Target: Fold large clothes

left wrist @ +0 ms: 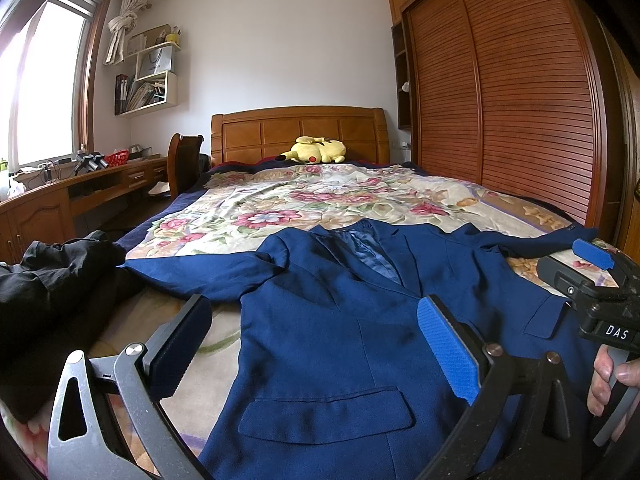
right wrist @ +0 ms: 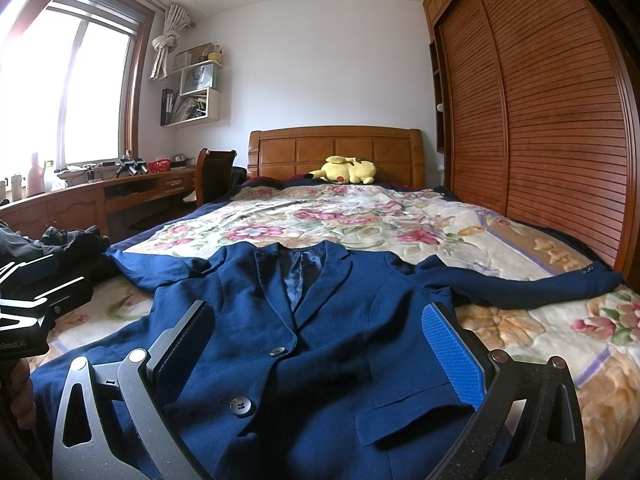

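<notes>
Holding a tool in each hand, I have both hovering low over the near hem of the navy blazer (right wrist: 304, 344), each with its fingers spread wide and nothing between them. My left tool (left wrist: 316, 348) sits above the jacket's left front panel, where a flap pocket (left wrist: 326, 414) lies just ahead of the fingers. My right tool (right wrist: 320, 354) hangs over the buttoned front, with two dark buttons (right wrist: 241, 406) visible between its fingers. From the left wrist view I can also see the right tool's body at the far right edge, gripped by my right hand (left wrist: 612, 380).

That blazer lies face up and flat on the floral blanket (right wrist: 360, 216) covering the bed (left wrist: 300, 130), collar toward the headboard, both sleeves stretched out sideways. One sleeve (right wrist: 532, 280) reaches toward the slatted wardrobe (right wrist: 540, 120). Beside the other sleeve, a crumpled black garment (left wrist: 52, 276) rests at the bed's edge. A yellow plush toy (right wrist: 348, 170) lies by the headboard, well apart from the jacket. Along the window wall runs a wooden desk (left wrist: 100, 184) with a red basket (left wrist: 117, 157) on it.
</notes>
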Tool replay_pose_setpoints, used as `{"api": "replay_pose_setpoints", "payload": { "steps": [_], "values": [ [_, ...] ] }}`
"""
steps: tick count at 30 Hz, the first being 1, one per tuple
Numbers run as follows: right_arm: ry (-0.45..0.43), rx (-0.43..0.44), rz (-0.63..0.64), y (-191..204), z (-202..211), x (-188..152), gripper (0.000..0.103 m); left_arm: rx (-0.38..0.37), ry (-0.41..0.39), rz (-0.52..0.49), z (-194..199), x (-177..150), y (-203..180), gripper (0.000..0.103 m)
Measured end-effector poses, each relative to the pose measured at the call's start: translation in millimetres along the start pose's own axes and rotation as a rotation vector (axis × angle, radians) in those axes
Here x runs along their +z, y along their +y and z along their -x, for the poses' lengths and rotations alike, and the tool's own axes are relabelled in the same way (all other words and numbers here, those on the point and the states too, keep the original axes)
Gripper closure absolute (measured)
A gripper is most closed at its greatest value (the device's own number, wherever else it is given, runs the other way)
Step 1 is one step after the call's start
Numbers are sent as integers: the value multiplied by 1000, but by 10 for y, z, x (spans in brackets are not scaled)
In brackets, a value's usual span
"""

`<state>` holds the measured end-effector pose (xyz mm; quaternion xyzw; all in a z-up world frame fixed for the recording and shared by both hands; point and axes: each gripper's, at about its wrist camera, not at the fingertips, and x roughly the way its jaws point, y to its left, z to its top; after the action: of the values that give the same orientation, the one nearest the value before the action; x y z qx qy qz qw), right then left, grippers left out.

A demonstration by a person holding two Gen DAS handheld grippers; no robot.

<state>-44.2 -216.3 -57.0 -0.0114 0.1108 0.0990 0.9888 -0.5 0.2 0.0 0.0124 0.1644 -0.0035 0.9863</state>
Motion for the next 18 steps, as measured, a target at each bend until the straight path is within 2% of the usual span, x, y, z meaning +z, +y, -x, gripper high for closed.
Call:
{"api": "replay_pose_setpoints", "payload": {
  "steps": [10, 14, 18],
  "values": [
    [31, 39, 1, 31, -18, 126, 0, 0, 50, -8, -138, 68, 81, 0],
    [42, 56, 11, 80, -62, 229, 0, 15, 79, -23, -192, 114, 203, 0],
    [46, 75, 14, 131, -92, 371, 0, 7, 110, 14, -261, 156, 379, 0]
  ]
}}
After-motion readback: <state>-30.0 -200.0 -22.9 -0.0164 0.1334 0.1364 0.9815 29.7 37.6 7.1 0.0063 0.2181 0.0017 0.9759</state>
